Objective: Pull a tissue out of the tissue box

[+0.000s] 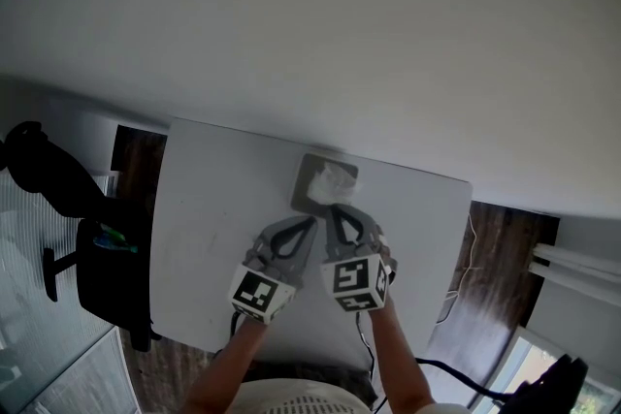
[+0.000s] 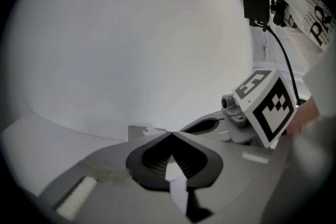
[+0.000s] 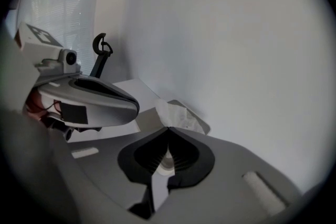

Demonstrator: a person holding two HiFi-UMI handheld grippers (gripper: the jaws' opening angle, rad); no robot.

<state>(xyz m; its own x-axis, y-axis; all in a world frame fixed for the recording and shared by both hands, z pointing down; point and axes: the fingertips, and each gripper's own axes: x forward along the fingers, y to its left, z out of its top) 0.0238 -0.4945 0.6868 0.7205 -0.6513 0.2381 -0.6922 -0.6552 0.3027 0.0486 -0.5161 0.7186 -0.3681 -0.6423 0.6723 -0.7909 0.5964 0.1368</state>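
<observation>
Both of my grippers are down low over the white tabletop [image 1: 218,208], side by side and pointing at the tissue box [image 1: 308,172]. The box sits toward the far edge of the tabletop, close to the wall. It's grey and flat-ish with an opening on top, and one crumpled white tissue [image 1: 337,177] sticks up out of that opening. I can't see how many more are inside.

My right hand-held gripper [image 3: 168,127] has its jaws closed together, tips right on the near bottom edge of the tissue. From its own view the white fluff rises straight off the tips, so it looks pinched there. The rest of the tissue is bunched above the box.

My left hand-held gripper [image 2: 170,133] is closed too, tips touching each other with nothing between them. It's just beside the near left corner of the box and isn't gripping anything. I can't tell whether it's actually touching the box.

The two grippers sit close together, nearly touching at the sides.
</observation>
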